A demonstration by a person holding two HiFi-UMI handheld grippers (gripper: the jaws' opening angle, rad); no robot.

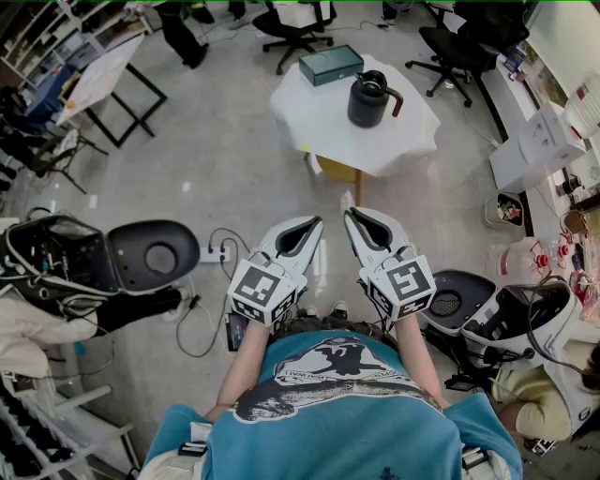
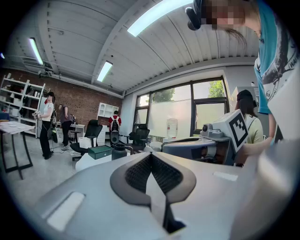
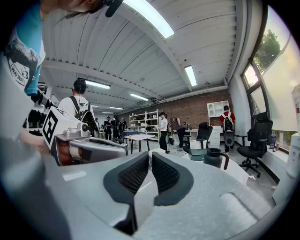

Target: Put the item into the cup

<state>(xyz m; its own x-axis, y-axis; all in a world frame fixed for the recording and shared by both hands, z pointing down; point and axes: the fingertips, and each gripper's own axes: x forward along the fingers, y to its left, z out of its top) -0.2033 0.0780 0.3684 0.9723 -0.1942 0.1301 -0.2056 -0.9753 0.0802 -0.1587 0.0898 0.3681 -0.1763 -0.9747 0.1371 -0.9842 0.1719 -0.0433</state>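
Note:
A dark cup [image 1: 368,99] with a brown handle stands on a small table under a white cloth [image 1: 309,117], a few steps ahead of me. Behind it on the table lies a green box [image 1: 330,65]. My left gripper [image 1: 314,223] and right gripper [image 1: 349,215] are held side by side close to my body, over the floor and well short of the table. Both are shut with nothing between the jaws. The left gripper view shows its closed jaws [image 2: 151,154] with the cup [image 2: 118,151] far beyond. The right gripper view shows the same: closed jaws [image 3: 151,153], distant cup [image 3: 215,157].
Office chairs [image 1: 292,28] stand behind the table. A black round seat [image 1: 155,248] and cables [image 1: 211,255] lie on the floor at my left. Dark gear [image 1: 506,314] and white boxes [image 1: 534,150] crowd the right side. People stand far back [image 3: 164,131].

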